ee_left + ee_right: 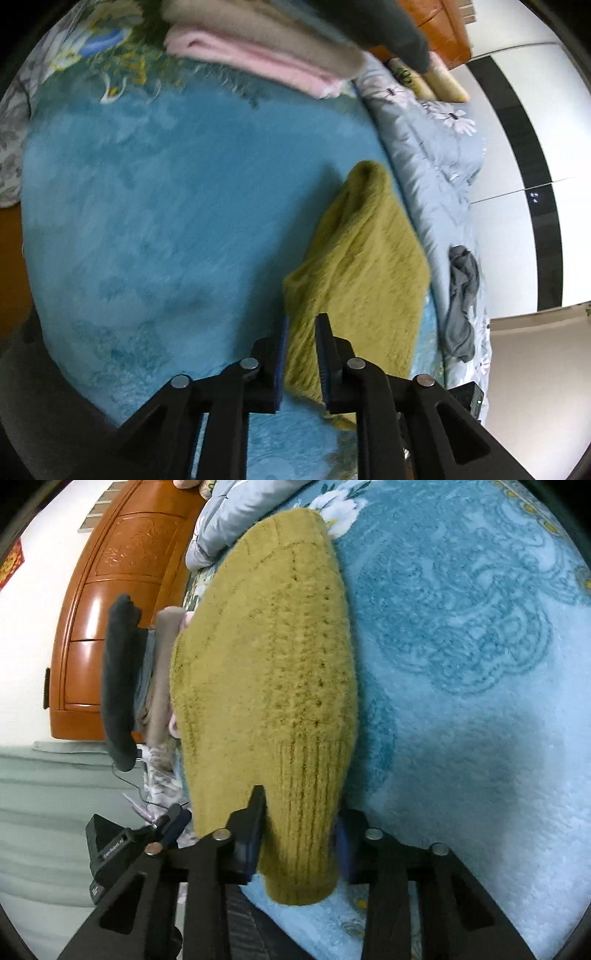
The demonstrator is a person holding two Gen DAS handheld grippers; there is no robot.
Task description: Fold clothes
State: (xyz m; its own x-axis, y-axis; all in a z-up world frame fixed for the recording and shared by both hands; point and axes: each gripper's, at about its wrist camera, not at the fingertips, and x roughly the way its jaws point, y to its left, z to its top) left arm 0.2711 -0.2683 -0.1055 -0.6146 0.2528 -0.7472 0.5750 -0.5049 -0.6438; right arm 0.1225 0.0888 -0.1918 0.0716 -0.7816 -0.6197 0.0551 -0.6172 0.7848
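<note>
You have one mustard-yellow knit sweater in play, and both of your grippers have hold of it. It is thick and fuzzy, with rows of eyelet stitches down the body and a ribbed hem, bunched into a long rounded bundle over the blue plush blanket that covers the bed. Your right gripper points forward along the sweater with its two black fingers closed on the ribbed hem, the knit filling the gap between the blue pads. Your left gripper is tilted down toward the bed, its fingers narrowly apart and pinching a fold of the same sweater near the blanket's right edge; the cloth between them is blurred. At the blanket's far edge sits one stack of folded clothes: a pink fleece piece at the bottom, a beige one above it, and a dark grey one on top. One light grey floral quilt runs along the blanket's right edge, and a single crumpled grey garment lies on it, apart from the sweater. Past the quilt you can see one carved orange wooden headboard, glossy and panelled. The blanket's pile is soft and patterned with paler swirls and floral motifs.
</note>
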